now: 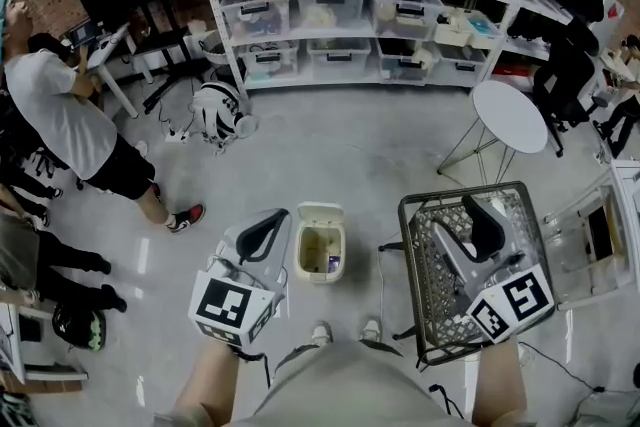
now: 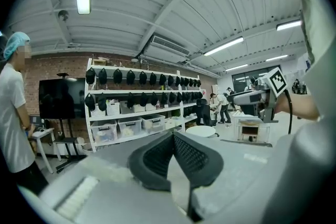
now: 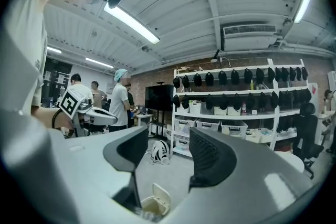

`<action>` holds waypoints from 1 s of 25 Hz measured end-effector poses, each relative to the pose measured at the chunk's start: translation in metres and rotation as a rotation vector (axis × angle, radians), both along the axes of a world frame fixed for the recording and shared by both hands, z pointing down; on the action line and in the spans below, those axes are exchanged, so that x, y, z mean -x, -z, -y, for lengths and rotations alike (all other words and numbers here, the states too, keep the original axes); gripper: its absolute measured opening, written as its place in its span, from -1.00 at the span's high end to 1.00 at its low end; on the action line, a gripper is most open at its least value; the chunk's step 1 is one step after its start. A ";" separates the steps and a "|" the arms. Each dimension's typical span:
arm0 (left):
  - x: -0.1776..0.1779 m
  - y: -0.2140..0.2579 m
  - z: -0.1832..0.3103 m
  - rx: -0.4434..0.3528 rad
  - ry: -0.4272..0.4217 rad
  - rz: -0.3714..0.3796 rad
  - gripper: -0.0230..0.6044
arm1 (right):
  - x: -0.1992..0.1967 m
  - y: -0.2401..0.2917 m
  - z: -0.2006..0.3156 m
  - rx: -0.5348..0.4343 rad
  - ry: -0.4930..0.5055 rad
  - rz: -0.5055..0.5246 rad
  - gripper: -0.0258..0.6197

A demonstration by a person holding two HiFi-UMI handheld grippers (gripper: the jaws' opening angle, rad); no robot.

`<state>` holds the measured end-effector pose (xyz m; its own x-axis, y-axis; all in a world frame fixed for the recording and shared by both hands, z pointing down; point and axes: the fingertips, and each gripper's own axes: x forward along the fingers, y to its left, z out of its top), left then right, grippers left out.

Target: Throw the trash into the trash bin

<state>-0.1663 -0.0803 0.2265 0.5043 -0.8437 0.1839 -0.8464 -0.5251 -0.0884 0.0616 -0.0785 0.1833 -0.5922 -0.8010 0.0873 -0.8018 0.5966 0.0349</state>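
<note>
Firstly, head view, bin: trash bin [image 1: 320,250] on the floor, lid tipped back, just ahead of the person's shoes [image 1: 320,332], between the two tongs.
Head view, tongs: left tongs [image 1: 272,223] over bare floor left of the bin; right tongs [image 1: 470,227] over a wire-mesh counter [image 1: 422,300].
Left gripper view, tongs: tips pressed together, nothing pinched, aimed toward white shelving [image 2: 131,113].
Right gripper view, tongs: spread, nothing between the pads; the bin shows low in the gap, on the floor beyond.
</note>
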 end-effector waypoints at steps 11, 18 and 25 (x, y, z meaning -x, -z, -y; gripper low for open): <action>-0.119 -0.010 0.055 0.028 -0.202 0.016 0.92 | -0.097 -0.034 0.041 0.140 -0.047 -0.021 0.09; -0.216 -0.049 0.069 0.084 -0.367 0.051 0.92 | -0.168 -0.114 0.046 0.275 -0.056 -0.231 -0.01; -0.294 -0.105 0.082 0.171 -0.461 0.119 0.92 | -0.225 -0.216 0.048 0.492 0.017 -0.339 -0.09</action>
<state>0.1274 -0.1620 0.3311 0.7848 -0.4909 0.3783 -0.5122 -0.8574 -0.0501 0.2868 -0.1269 0.3997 -0.4792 -0.6095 0.6316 -0.7844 0.6202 0.0034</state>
